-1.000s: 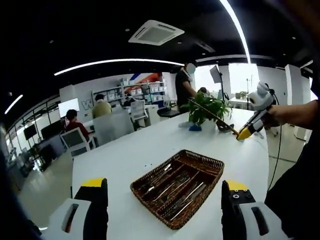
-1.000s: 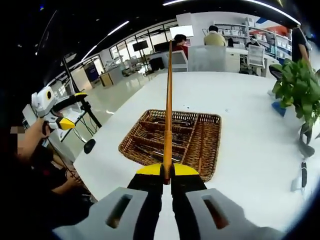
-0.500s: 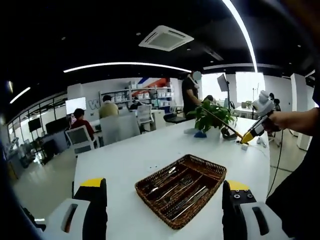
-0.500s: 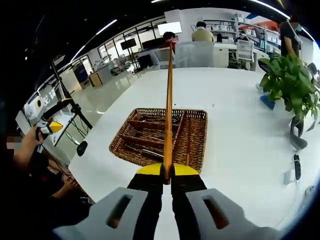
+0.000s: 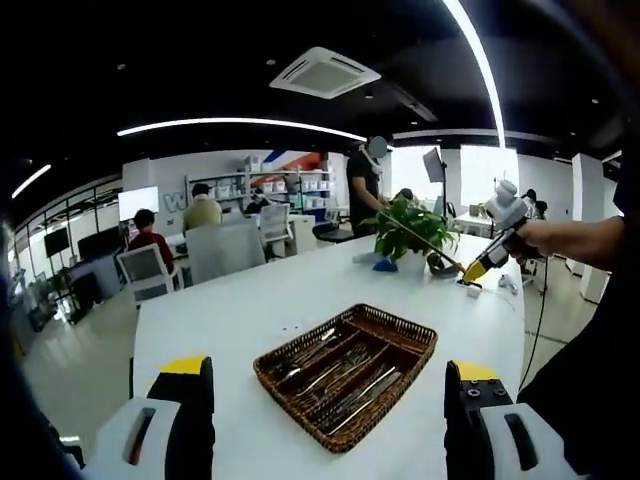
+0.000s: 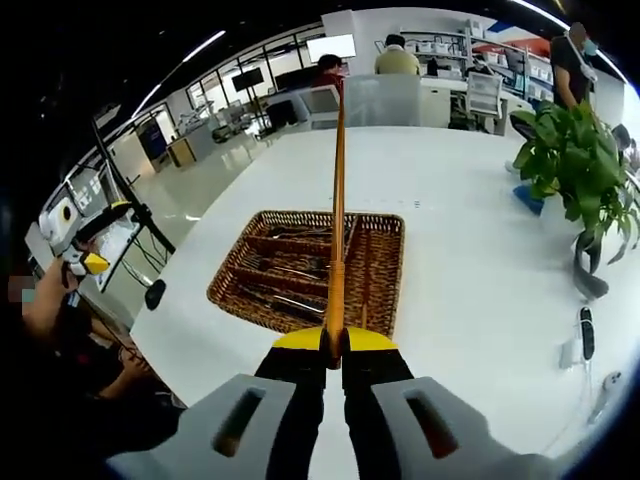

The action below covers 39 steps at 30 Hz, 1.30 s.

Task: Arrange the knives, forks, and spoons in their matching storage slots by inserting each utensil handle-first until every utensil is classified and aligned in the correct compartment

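Observation:
A brown wicker tray (image 5: 392, 393) with several compartments sits on the white table (image 5: 230, 320), and several metal utensils (image 5: 340, 372) lie in it. My left gripper (image 5: 328, 370) is open and empty, held back from the tray's near side. At the right, a hand holds my right gripper (image 5: 470, 272) above the table. In the right gripper view, my right gripper (image 6: 335, 345) is shut on a long, thin orange-handled utensil (image 6: 338, 220). The utensil points out over the tray (image 6: 392, 290). Its far end is too thin to identify. The left gripper (image 6: 85, 262) appears at the far left.
A potted green plant (image 6: 575, 160) stands on the table to the right of the tray, with a dark phone-like object (image 6: 585, 330) near it. Several people sit or stand at desks beyond the table. The table's edge (image 6: 170, 350) runs close to the tray's left side.
Both views have drifted slightly with the hands. The right gripper still grips the orange-handled utensil, the left stays open, and the tray has not moved.

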### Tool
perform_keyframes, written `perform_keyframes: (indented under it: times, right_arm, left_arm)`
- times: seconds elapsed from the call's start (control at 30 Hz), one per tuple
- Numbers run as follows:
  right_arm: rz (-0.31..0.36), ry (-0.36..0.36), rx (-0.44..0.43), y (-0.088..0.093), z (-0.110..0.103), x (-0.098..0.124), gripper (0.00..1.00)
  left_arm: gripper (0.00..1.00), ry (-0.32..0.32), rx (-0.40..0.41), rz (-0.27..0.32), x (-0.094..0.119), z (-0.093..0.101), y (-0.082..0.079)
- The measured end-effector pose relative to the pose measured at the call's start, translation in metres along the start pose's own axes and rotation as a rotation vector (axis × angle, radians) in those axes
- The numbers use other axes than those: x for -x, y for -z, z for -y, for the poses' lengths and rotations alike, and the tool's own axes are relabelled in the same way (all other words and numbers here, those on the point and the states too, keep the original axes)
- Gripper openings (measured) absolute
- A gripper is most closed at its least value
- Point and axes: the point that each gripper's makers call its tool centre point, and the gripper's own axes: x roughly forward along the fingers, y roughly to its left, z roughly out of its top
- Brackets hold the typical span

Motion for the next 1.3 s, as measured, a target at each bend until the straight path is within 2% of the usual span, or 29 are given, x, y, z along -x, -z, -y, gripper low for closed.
perform_keyframes:
  times: [0.07, 0.13, 0.73, 1.13, 1.3]
  right_arm:
    - [-0.003, 0.0, -0.002, 0.0, 0.0, -0.001, 0.03]
    - [-0.007, 0.002, -0.003, 0.0, 0.001, -0.002, 0.03]
    - [-0.04, 0.016, -0.008, 0.001, 0.005, -0.011, 0.03]
    - [-0.084, 0.017, -0.001, -0.005, 0.008, -0.037, 0.03]
    - [-0.128, 0.04, -0.019, -0.002, 0.017, -0.051, 0.03]
  left_arm:
    - [1.0, 0.017, -0.001, -0.037, -0.001, 0.002, 0.007]
    - [1.0, -0.001, -0.025, -0.064, -0.001, -0.001, 0.012]
    - [1.0, 0.012, 0.011, -0.097, 0.011, -0.008, 0.012]
    - [1.0, 0.002, 0.011, -0.1, 0.01, -0.009, 0.017]
    - [1.0, -0.001, 0.021, -0.109, 0.012, -0.011, 0.023]
